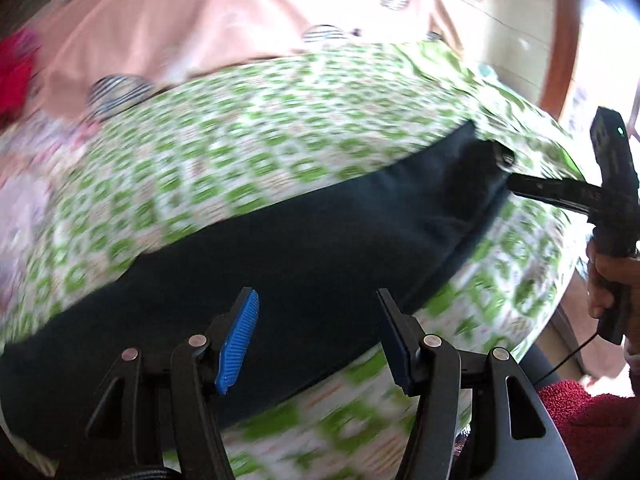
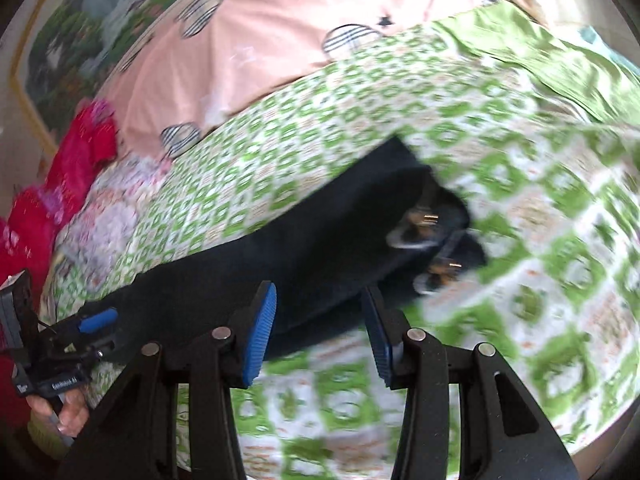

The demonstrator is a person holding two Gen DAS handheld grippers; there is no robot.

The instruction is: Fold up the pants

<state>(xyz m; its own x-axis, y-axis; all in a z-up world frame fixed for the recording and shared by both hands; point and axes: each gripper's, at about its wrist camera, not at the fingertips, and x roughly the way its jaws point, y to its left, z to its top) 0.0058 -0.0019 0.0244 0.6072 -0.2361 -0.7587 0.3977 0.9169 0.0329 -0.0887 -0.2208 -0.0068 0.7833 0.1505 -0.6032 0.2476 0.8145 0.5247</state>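
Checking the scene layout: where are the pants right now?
The dark pants lie as a long strip across the green-patterned sheet, middle of both wrist views, below the pink sheet, just ahead of both open grippers.

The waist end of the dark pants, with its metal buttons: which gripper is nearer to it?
Right. The right gripper hangs open just short of the buttoned waist end of the dark pants. The left gripper is open over the opposite leg end.
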